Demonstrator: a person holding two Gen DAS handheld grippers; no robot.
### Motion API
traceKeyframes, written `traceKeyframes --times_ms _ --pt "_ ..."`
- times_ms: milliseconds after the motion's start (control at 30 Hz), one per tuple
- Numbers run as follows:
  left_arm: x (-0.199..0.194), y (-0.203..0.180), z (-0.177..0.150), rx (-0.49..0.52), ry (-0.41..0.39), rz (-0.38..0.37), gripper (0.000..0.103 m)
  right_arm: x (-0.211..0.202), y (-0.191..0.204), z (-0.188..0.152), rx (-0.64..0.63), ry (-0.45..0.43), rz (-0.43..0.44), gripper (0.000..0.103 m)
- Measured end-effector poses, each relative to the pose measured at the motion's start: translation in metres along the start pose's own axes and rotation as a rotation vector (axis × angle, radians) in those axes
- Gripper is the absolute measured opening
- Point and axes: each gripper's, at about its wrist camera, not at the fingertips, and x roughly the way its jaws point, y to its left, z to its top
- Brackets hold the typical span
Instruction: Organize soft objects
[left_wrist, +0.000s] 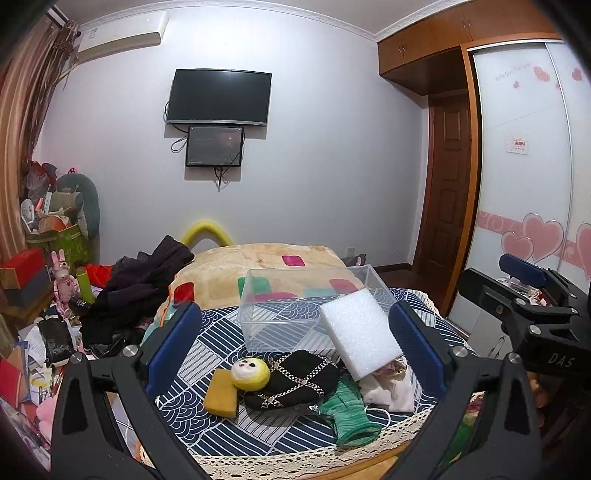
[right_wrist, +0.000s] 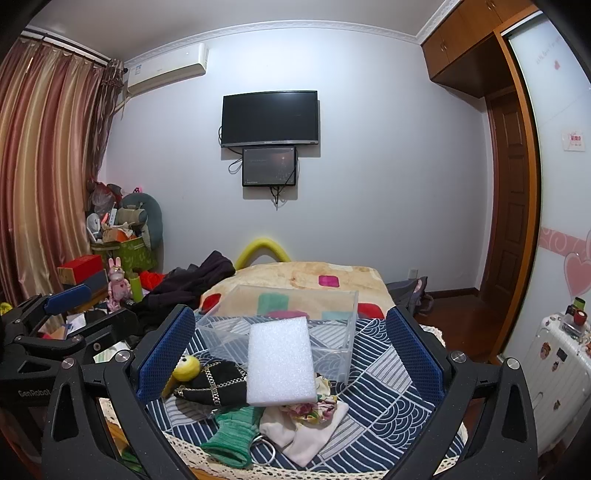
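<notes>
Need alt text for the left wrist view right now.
The open left gripper hovers over a patterned cloth holding a clear plastic box, a white foam block leaning on it, and a pile of soft items.

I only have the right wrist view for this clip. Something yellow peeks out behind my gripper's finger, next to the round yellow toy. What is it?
Observer: The left wrist view shows it whole. It is a yellow sponge block lying flat on the patterned cloth, with the round yellow toy against it.
Operator: Is the left gripper holding anything?
Observer: No. The left gripper is open, its fingers wide apart with nothing gripped between them.
Operator: Does the toy have a face?
Observer: Yes, a white face with dark eyes, plainly visible from the left wrist.
</notes>
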Motion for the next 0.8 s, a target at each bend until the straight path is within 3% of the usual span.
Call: traceKeyframes --times_ms 800 --pt "-0.0014 0.0018 0.0018 -0.012 0.005 -0.001 0.103 -0.0025 0.0003 0.0001 0.004 -0.005 -0.001 0.103"
